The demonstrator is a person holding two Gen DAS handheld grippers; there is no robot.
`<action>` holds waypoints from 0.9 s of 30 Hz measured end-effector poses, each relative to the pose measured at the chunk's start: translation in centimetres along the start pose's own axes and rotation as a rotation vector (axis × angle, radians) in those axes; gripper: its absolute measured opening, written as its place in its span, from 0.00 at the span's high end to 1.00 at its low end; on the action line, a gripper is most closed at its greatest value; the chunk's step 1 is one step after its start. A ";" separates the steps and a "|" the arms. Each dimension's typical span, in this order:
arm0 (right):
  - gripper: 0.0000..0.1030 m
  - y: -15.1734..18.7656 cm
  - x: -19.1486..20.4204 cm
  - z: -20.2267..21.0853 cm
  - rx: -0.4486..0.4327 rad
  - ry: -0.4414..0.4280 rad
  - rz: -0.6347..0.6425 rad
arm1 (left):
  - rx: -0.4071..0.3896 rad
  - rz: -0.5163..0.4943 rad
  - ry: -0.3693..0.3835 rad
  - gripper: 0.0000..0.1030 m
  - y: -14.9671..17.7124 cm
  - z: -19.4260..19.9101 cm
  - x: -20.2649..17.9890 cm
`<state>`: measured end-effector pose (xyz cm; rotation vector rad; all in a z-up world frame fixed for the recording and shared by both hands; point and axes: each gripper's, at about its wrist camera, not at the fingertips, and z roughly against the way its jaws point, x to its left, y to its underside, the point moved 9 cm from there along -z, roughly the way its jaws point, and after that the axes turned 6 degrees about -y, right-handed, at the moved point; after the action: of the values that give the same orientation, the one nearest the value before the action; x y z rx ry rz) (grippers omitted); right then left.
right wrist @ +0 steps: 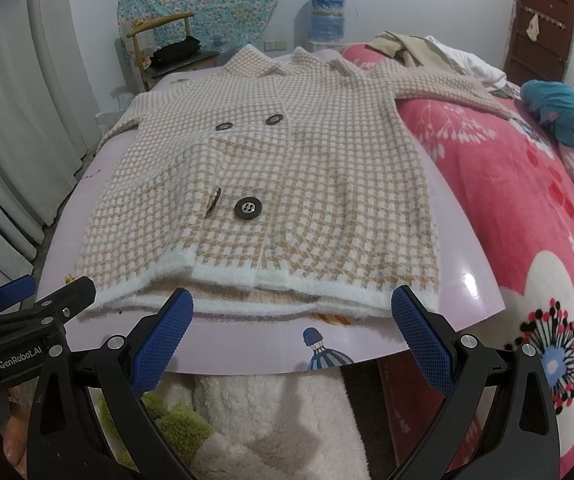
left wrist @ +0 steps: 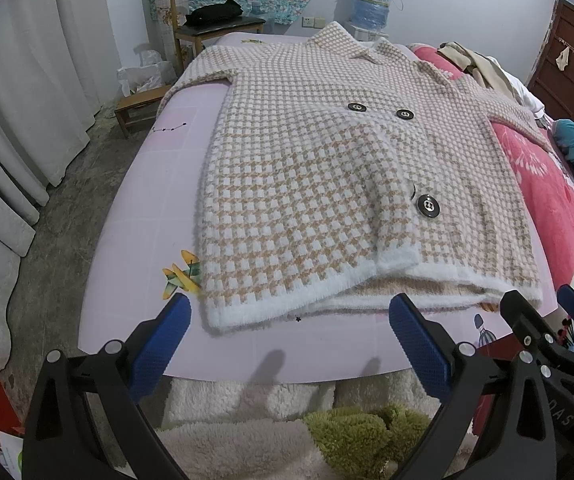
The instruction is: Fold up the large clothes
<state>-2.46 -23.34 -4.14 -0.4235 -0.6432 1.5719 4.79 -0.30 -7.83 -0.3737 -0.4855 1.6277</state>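
Right, one pink sheet (left wrist: 135, 240) carries one checked coat (left wrist: 327, 184) spread flat, collar at twelve o'clock, four dark buttons (left wrist: 429, 207) showing. Two grippers, left gripper (left wrist: 289, 344) and right gripper (right wrist: 293, 330), hover at six o'clock, both spread, holding nothing.

There is one checked coat (left wrist: 327, 168) with four dark buttons (left wrist: 429, 207). There are two grippers, the left gripper (left wrist: 291, 344) and the right gripper (right wrist: 291, 332). There is one wooden chair (left wrist: 203, 16) and one water jug (left wrist: 373, 2).
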 end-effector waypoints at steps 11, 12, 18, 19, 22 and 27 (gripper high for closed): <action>0.08 -0.7 0.0 -0.2 0.003 0.007 0.000 | 0.009 0.003 0.001 0.05 -0.7 -0.7 0.4; 0.08 -0.9 0.1 -0.3 0.005 0.010 -0.001 | 0.009 0.004 0.003 0.05 -0.9 -0.7 0.4; 0.08 -1.5 0.1 -1.2 0.018 0.031 -0.003 | 0.009 -0.003 0.014 0.05 -1.6 -1.4 0.5; 0.08 -1.5 0.0 -1.4 0.021 0.031 -0.005 | 0.009 -0.008 0.016 0.05 -1.7 -1.4 0.4; 0.08 -1.7 -0.1 -2.0 0.030 0.033 -0.010 | 0.008 -0.024 0.017 0.05 -2.0 -1.7 0.2; 0.08 -2.4 0.0 -2.6 0.032 0.037 -0.004 | -0.003 -0.047 0.013 0.05 -2.9 -2.0 -0.2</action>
<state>0.99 -22.94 -4.68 -0.4256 -0.5896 1.5650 8.30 -0.05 -8.09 -0.3726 -0.4832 1.5784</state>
